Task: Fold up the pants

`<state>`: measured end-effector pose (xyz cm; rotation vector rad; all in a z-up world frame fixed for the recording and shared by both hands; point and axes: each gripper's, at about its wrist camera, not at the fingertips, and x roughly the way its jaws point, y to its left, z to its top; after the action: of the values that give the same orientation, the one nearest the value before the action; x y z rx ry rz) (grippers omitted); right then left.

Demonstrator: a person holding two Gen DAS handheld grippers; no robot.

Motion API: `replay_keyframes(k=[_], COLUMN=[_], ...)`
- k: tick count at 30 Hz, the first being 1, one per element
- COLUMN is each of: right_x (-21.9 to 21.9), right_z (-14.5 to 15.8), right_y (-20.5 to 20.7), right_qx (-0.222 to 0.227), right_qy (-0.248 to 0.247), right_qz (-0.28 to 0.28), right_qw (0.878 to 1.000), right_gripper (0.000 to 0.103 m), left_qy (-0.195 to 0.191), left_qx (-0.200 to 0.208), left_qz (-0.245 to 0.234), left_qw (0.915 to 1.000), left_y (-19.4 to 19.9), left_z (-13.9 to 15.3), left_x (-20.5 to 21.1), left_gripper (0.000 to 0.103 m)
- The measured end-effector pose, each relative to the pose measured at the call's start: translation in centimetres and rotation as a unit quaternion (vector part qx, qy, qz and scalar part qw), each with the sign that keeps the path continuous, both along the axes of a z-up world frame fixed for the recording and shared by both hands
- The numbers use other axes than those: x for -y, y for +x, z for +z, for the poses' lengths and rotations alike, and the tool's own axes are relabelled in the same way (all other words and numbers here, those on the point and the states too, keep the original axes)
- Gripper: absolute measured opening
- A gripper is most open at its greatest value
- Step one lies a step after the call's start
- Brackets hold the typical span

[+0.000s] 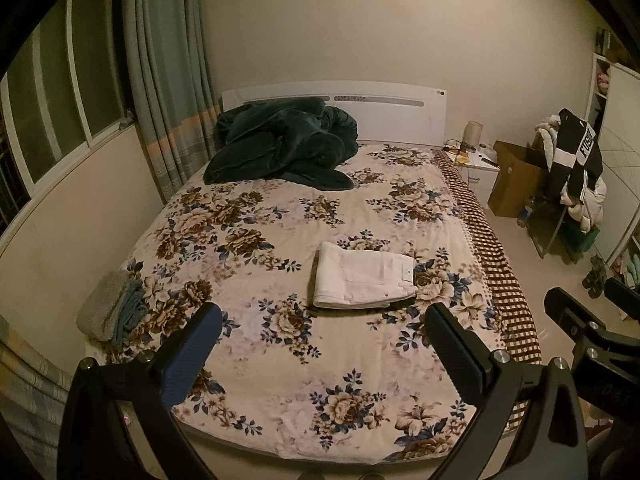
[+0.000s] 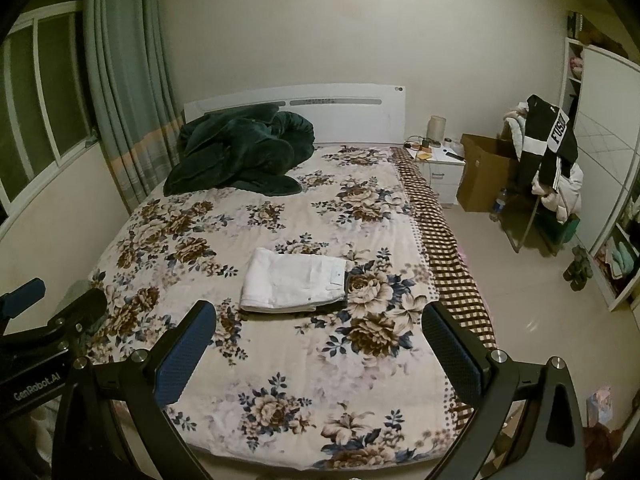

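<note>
— So, where did we stand with the pants [image 1: 362, 280]?

— They lay on the bed [image 1: 280, 380] as a neat white rectangle, ahead of both tongs and well apart from them. From the left tongs [image 1: 323, 364] they sat a little right of the midline; from the right tongs [image 2: 319, 360] a little left of it. So they lay roughly between our two lines of sight.

— And the tongs themselves?

— Both pairs stood wide apart and held nothing. We hovered over the foot of the bed, and neither pair touched the fabric.

— Which step did we judge that to be?

— The folding looked finished to us: the edges were stacked, the waistband and a button showed at the right end, and a dark strip peeked out from under the near right corner. We couldn't tell what that strip was.

— What did the next move call for, then?

— Little, by our reckoning. If we wanted one more fold or a tidier stack, we needed to reach forward and bring one pair to each short end. The dark green blanket [image 1: 280, 144] far ahead at the headboard and the grey bundle [image 1: 110, 312] off to the left were out of our way.
</note>
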<state>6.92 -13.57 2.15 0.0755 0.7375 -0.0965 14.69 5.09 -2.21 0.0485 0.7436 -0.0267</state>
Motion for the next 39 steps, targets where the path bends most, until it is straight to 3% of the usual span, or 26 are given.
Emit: replay_keyframes(k=[39], right_x=[0.2], right_z=[-1.8], right_y=[-0.2], right_qx=[-0.006], right_qy=[-0.001], right_qz=[0.015], right_qw=[1.0], right_gripper=[0.103], left_qy=[0.004], left_qx=[0.004], left_qz=[0.0], left_qw=[1.0], left_y=[-0.3], left_z=[0.2], left_x=[0.0], left_gripper=[0.103])
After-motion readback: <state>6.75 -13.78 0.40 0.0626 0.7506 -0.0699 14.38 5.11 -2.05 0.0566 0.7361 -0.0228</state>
